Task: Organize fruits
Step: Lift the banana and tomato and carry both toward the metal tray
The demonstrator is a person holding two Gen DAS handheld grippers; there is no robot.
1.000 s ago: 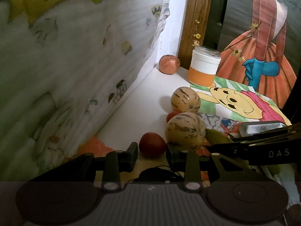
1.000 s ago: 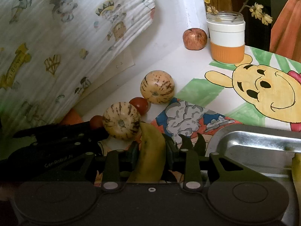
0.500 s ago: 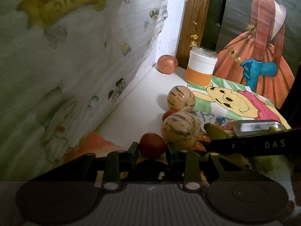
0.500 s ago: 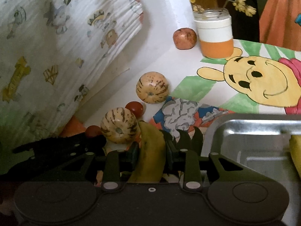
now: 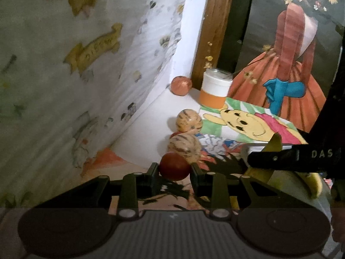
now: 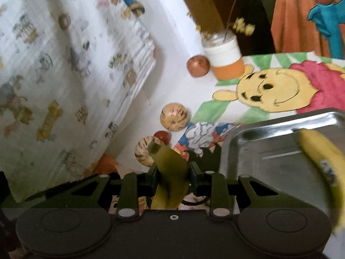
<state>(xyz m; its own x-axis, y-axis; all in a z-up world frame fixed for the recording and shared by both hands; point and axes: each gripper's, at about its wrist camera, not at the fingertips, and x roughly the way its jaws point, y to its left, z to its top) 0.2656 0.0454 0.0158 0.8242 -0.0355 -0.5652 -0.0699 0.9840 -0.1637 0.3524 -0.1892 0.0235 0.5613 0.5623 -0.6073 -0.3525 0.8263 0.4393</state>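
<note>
Left wrist view: the left gripper (image 5: 174,169) pinches a smooth, round red fruit (image 5: 174,165), which now hangs clear of the mat rather than resting on it as a second ago. Just beyond the fingertips sit two striped, glossy melons (image 5: 184,147), nearer to the gripper than before; farther off stand an apple (image 5: 181,85) and a white-and-orange jar (image 5: 215,90). To the right, the right gripper crosses the view with a banana (image 5: 273,143) rising above it. Judged from this, both fruits are lifted and in transit.

Right wrist view: the right gripper (image 6: 173,176) is clamped on the greenish, matte, curved banana (image 6: 170,168), whose cut stem end points away from the camera. The view has rolled since a second ago, and the metal tray (image 6: 269,157) now lies closer, ahead and to the right of the fingers; its surface is shiny and its corners rounded. A second, yellow banana (image 6: 323,161) already lies in it, blurred. The tray is probably the goal, so the held banana seems about to join it. Left of the fingertips, the melons stay on the mat.
</note>
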